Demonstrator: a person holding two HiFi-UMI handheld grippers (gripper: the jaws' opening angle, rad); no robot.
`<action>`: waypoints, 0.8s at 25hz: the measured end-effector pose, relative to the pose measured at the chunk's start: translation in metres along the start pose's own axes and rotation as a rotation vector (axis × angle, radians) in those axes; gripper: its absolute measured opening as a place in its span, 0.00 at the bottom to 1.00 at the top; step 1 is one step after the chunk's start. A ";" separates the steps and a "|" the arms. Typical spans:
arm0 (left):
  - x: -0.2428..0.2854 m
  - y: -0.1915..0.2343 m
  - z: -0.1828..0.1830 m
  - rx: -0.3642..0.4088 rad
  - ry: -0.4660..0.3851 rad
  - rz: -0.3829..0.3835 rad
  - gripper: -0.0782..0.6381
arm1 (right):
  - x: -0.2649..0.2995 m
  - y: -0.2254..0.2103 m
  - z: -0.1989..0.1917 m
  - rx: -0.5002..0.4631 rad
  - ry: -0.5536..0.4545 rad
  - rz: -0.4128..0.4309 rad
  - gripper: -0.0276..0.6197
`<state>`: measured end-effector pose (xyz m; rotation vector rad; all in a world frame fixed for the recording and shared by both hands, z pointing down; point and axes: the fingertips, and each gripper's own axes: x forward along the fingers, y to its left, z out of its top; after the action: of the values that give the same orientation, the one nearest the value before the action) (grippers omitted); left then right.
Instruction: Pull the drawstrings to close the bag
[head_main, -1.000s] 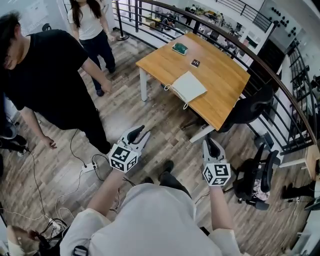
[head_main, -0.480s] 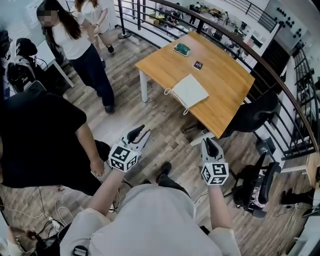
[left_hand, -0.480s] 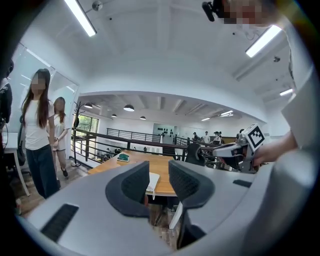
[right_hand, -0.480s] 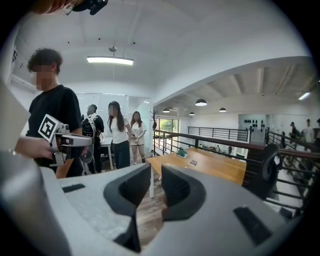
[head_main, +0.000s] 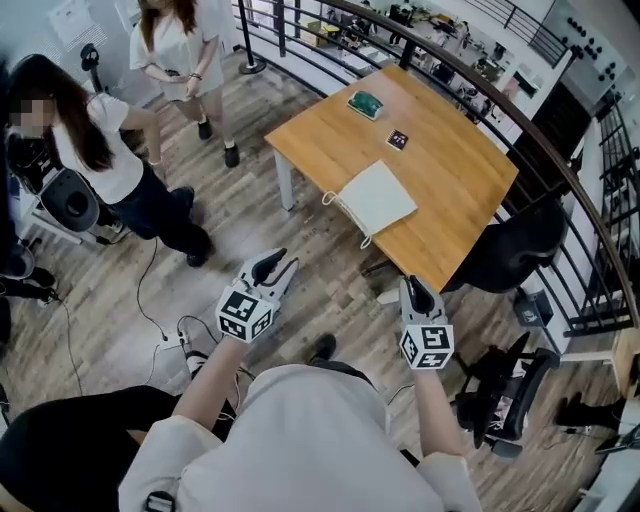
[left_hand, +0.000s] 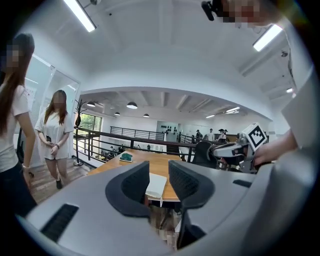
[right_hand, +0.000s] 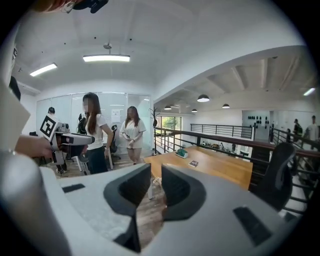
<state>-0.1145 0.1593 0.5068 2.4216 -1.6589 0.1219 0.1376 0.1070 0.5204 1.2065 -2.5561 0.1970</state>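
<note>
Bag (head_main: 377, 197) lies flat on the table (head_main: 460, 160) near its front edge, drawstrings (head_main: 331, 198) looping out at its corners. Left gripper (head_main: 276, 262) and right gripper (head_main: 415, 284) hang over the wood floor (head_main: 310, 235), well apart from the table. Each has its jaws parted with nothing between them.

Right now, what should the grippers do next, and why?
Probably move up to the table: the bag lies near its closest edge with its drawstrings untouched, while the left gripper and right gripper are both open, empty and over the floor, well short of it.
</note>
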 end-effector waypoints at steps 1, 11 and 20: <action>0.007 0.002 0.001 0.001 0.003 0.005 0.27 | 0.006 -0.006 0.001 0.000 0.001 0.006 0.12; 0.067 0.009 0.006 0.006 0.028 0.048 0.27 | 0.049 -0.061 0.004 0.004 0.015 0.044 0.12; 0.090 0.009 0.008 0.007 0.041 0.057 0.27 | 0.067 -0.077 0.005 -0.003 0.023 0.062 0.12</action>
<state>-0.0902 0.0721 0.5163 2.3616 -1.7132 0.1850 0.1559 0.0079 0.5374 1.1184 -2.5746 0.2192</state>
